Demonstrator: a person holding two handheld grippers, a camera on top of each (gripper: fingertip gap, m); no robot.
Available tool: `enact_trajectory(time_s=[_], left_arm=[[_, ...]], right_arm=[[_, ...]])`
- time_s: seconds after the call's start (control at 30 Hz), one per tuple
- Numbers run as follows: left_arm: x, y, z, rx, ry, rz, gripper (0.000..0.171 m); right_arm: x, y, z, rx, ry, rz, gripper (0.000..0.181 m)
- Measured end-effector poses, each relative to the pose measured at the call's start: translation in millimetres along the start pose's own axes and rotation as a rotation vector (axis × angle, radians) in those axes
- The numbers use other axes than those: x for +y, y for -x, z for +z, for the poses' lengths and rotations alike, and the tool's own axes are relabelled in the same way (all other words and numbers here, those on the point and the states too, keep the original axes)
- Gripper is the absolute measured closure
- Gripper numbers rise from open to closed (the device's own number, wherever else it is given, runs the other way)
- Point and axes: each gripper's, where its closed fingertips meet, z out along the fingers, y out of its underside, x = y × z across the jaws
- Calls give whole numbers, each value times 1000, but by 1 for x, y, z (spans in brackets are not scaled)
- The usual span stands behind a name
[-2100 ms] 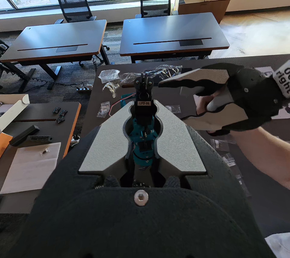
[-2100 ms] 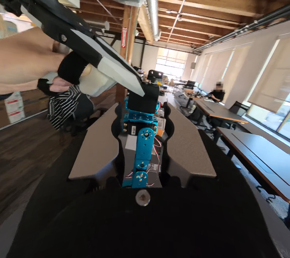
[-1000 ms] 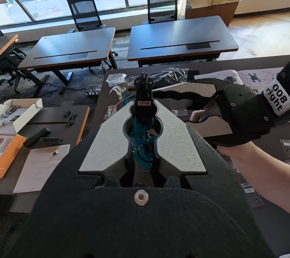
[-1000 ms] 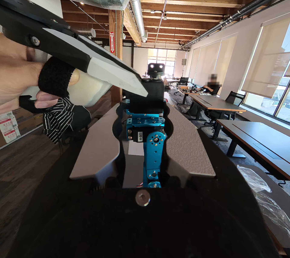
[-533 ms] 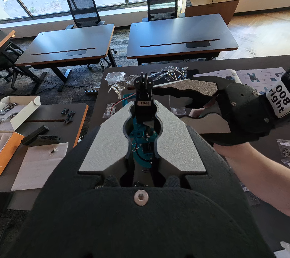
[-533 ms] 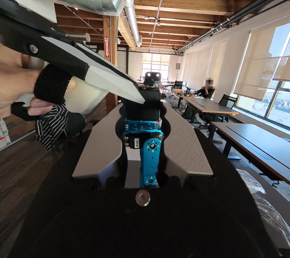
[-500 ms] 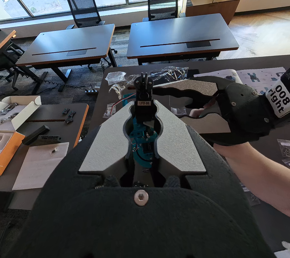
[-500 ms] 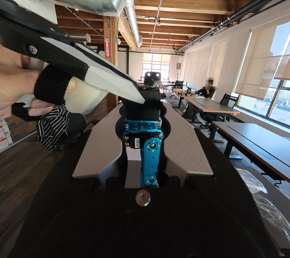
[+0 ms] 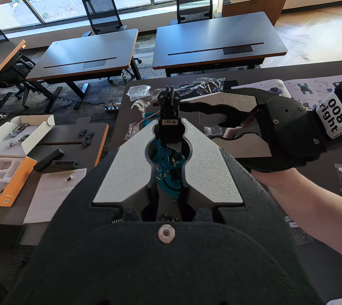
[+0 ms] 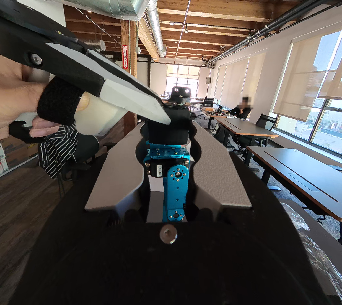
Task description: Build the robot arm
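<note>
Above the dark desk (image 9: 277, 73) | left gripper (image 9: 169, 129) and right gripper (image 10: 167, 134) both clamped on blue servo arm (image 10: 176, 185) | crossing grips, arm upright

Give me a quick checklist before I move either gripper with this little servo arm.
1. Left gripper shut on black servo: ok.
2. Right gripper shut on the same servo: ok.
3. Blue bracket not pinched by right gripper: ok.
4. Red wire clear of both grips: cannot tell.
5. Table beneath free of clutter: not ok, plastic bags and a booklet lie there.
</note>
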Motion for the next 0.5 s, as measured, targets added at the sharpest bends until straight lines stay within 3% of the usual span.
enact_trajectory(time_s=[0.5], left_arm=[[-4, -9, 3, 71, 34, -15, 152]], right_arm=[[-4, -5, -9, 6, 22, -20, 139]])
